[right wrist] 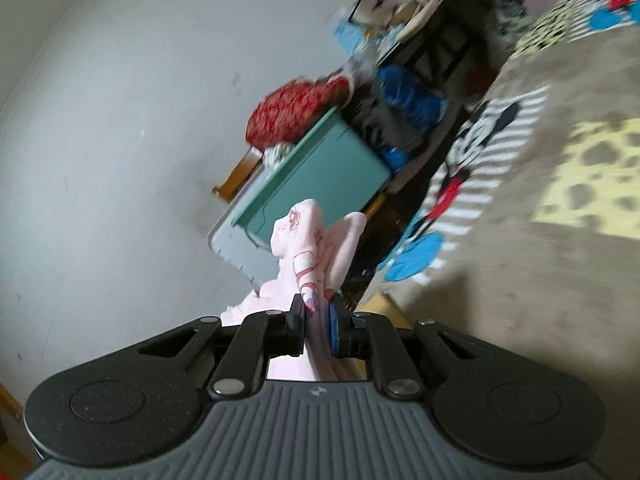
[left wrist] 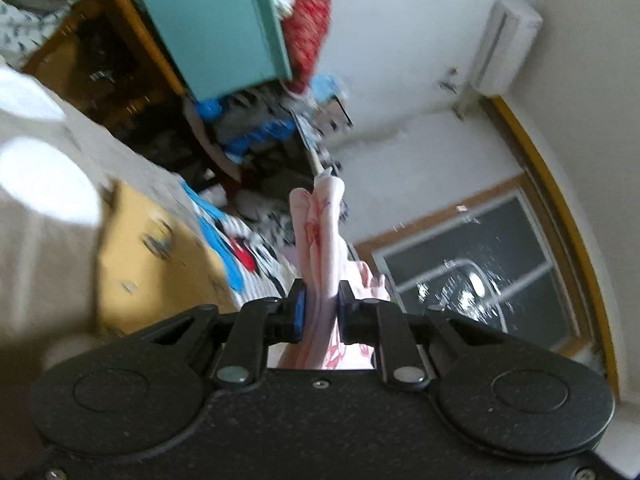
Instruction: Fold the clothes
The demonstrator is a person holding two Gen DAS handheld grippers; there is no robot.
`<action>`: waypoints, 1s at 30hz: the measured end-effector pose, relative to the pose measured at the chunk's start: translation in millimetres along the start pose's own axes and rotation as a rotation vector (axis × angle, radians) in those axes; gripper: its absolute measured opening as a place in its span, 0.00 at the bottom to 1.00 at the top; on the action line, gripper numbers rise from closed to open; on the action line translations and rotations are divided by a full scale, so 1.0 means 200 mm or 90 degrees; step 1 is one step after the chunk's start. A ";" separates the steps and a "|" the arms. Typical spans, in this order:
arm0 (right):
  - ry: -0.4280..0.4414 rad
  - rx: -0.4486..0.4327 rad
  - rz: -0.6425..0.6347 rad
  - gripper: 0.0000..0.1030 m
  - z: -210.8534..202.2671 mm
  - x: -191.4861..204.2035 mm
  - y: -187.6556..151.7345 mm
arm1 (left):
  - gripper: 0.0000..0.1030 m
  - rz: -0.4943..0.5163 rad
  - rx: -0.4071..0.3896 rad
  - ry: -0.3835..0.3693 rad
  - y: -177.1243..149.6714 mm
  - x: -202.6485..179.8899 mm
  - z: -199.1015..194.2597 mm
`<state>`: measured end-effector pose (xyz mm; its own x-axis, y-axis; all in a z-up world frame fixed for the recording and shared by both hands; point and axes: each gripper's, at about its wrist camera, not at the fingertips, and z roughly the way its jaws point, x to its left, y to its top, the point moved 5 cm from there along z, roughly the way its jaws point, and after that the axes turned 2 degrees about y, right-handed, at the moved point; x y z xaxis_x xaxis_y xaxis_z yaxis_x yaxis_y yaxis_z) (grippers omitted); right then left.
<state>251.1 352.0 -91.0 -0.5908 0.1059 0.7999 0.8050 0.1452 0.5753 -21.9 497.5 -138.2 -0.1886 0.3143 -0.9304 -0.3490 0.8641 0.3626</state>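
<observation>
Above the bed, both grippers are raised and tilted, each pinching a bunch of the same pale pink cotton garment with a red printed pattern (left wrist: 320,236). The left gripper (left wrist: 322,306) has its jaws closed tight on a gathered fold of that cloth, which rises in a narrow ridge ahead of the blue-lined fingers (left wrist: 298,312) and spills a little to the side. The right gripper (right wrist: 318,318) likewise has its jaws clamped on a bunched part of the garment, the fabric standing up in a soft peak just beyond them, with more of it hanging below. Underneath lies a beige bedspread printed with cartoon mice, yellow patches and blue shapes (right wrist: 520,184). Beyond the bed stands a teal rectangular plastic storage box (right wrist: 320,176), with a red patterned bundle of cloth (right wrist: 296,114) lying against it, and beside these a dark cluttered shelf unit with blue items (right wrist: 408,92). A white plastered wall (right wrist: 120,120) fills the rest, and in the left view a wood-framed window with dark panes (left wrist: 480,264) shows under a white wall-mounted air conditioner (left wrist: 504,44). Both views are blurred.
</observation>
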 end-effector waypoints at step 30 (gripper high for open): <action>-0.113 0.067 -0.192 0.32 0.43 0.04 -0.16 | 0.18 0.199 -0.010 0.186 0.06 0.10 0.09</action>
<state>216.7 432.8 -117.6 -0.8089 0.2104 0.5490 0.5880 0.2954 0.7530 -12.4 520.8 -153.5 -0.5383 0.4342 -0.7223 -0.2472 0.7380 0.6278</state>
